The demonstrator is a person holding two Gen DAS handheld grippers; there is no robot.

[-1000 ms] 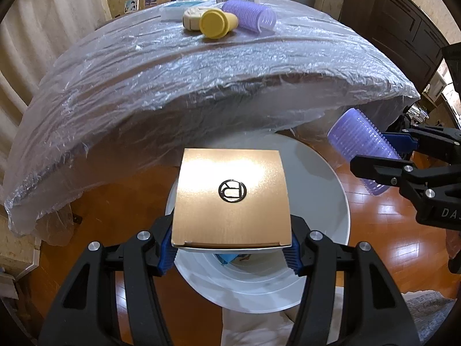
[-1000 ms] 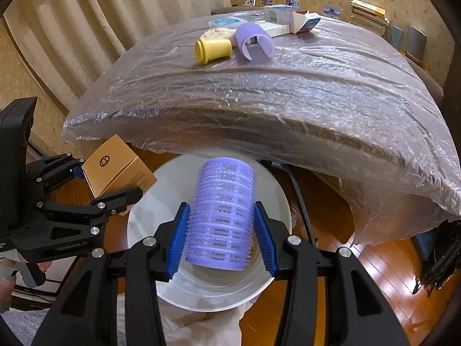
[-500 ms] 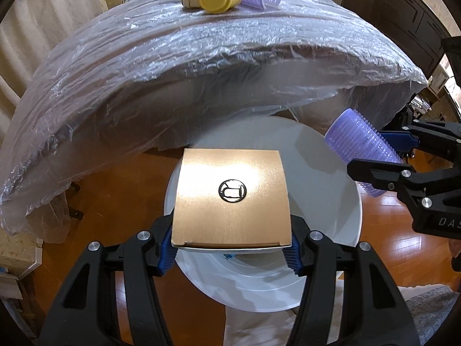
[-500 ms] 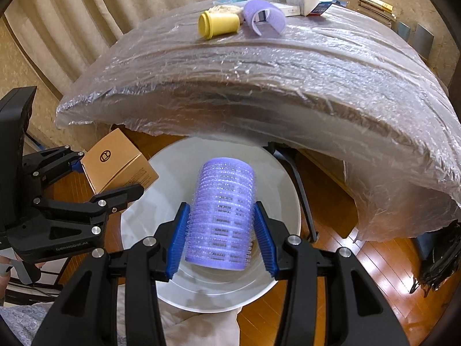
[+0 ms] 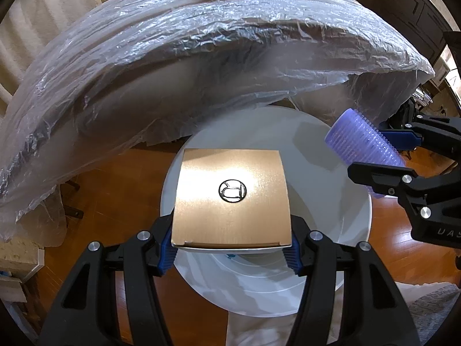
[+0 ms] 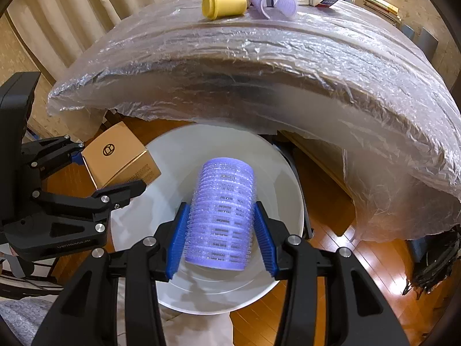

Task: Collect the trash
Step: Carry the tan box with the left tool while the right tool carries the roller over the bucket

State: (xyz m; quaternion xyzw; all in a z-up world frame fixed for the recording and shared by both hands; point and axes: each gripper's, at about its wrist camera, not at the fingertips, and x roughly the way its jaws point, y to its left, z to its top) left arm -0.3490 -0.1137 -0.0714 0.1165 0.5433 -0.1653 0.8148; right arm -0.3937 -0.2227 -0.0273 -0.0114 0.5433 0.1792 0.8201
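Gold box [image 5: 232,199] clamped between left gripper [image 5: 230,252] pads, held over white bin [image 5: 340,230]. Purple hair roller [image 6: 222,213] gripped by right gripper [image 6: 220,240], held above same bin beside plastic-covered table [image 6: 259,57].

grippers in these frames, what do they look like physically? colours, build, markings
Both match. The left gripper and right gripper have angular black arms joined with round silver screws, each ending in ribbed blue finger pads. Seen from the side, the right gripper body shows pale letters that look like "DAS" but are cut off at the frame edge; the left one's body carries a faint line of print, too blurred to read. No cables or sleeves visible.
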